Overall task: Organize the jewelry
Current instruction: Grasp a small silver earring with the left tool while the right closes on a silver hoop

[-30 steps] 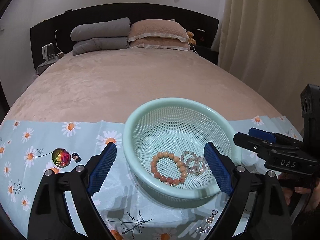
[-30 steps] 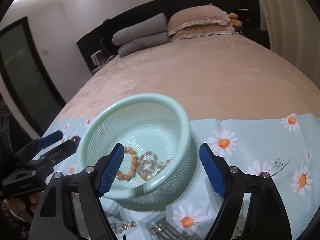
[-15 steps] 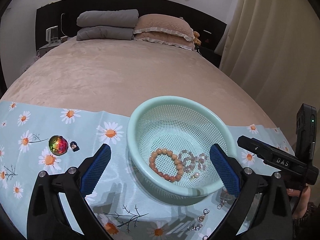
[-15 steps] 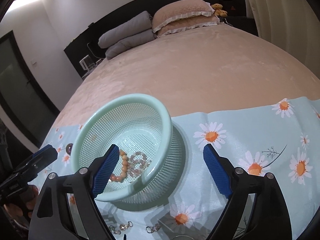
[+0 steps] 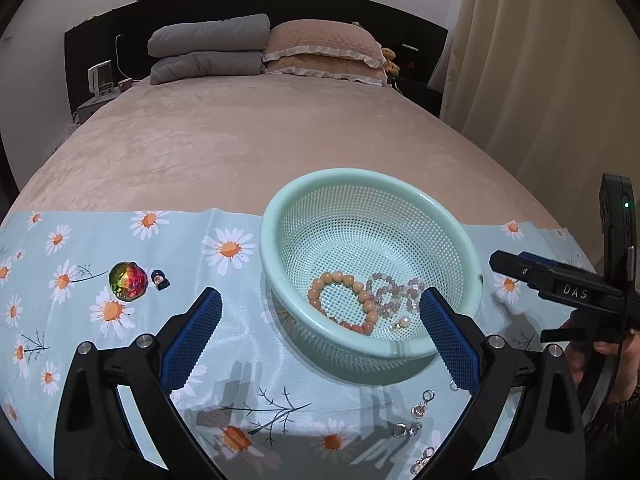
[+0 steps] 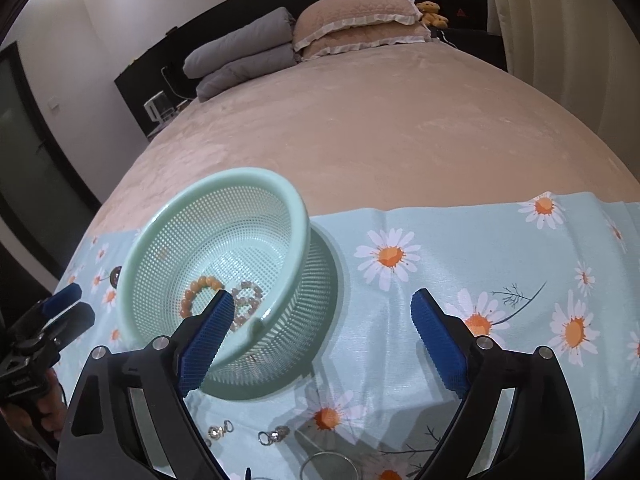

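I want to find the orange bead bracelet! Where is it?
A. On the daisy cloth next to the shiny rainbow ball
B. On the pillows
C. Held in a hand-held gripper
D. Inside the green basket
D: the orange bead bracelet lies on the mesh bottom of the green basket, beside a paler bead bracelet.

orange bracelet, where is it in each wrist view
Left wrist view: the orange bracelet lies in the basket, right of centre, just inside the right finger of the left gripper.
Right wrist view: it lies in the basket left of centre, partly behind a finger of the right gripper.
Shared landmark: the pale bracelet lying right beside it.
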{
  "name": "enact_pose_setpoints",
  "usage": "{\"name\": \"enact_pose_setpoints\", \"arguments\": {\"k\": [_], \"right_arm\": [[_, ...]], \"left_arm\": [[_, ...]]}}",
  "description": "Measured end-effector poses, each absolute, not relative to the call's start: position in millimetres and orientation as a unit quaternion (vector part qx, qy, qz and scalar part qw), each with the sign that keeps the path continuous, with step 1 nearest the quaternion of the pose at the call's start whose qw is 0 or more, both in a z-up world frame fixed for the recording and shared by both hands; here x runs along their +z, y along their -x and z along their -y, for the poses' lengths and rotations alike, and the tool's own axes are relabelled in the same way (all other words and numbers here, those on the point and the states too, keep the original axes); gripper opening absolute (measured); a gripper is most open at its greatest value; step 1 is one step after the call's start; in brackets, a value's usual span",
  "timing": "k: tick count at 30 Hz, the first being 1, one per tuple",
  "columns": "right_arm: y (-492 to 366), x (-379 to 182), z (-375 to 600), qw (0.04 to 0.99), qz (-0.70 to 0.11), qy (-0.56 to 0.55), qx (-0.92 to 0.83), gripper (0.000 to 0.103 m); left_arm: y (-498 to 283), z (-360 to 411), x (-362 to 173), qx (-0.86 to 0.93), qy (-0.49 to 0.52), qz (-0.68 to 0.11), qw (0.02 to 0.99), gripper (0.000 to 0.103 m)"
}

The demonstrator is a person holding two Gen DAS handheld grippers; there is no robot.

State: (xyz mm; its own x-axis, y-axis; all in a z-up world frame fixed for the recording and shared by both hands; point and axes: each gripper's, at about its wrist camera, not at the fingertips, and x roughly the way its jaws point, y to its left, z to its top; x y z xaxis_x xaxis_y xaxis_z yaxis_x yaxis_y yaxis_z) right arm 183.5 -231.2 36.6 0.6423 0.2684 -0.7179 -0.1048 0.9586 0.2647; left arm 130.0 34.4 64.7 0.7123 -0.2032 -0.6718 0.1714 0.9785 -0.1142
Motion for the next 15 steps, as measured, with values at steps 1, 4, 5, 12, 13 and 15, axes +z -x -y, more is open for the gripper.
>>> {"name": "enact_pose_setpoints", "arguments": {"k": [1,4,5,12,13,15], "right_arm": [[-182.1,35.4,232.5,0.900,-0.413,-0.096,0.102,0.086],[-177.2,32.0,234.1,0.899,-0.420,-0.073,0.097,0.086],[-175.3,30.9,234.6,0.899,-0.423,-0.062,0.096,0.086],[-162.5,15.7,241.0,0.891,-0.444,-0.016,0.094,0.087],[-161.4,12.4,241.7,0.888,-0.449,-0.010,0.094,0.087],[-159.5,6.4,243.6,0.884,-0.458,0.005,0.089,0.087]], "left_arm": [[-127.5,-32.6,63.9,-0.102,0.011,-0.367,0.925,0.097],[-119.9,-28.7,60.4,-0.106,-0.015,-0.370,0.923,0.097],[-118.2,-28.3,60.0,-0.107,-0.020,-0.370,0.922,0.097],[-88.5,-21.0,54.8,-0.139,-0.057,-0.352,0.924,0.097],[-85.2,-19.0,49.8,-0.141,-0.065,-0.355,0.922,0.097],[-81.0,-14.6,38.6,-0.151,-0.081,-0.366,0.915,0.097]]}}
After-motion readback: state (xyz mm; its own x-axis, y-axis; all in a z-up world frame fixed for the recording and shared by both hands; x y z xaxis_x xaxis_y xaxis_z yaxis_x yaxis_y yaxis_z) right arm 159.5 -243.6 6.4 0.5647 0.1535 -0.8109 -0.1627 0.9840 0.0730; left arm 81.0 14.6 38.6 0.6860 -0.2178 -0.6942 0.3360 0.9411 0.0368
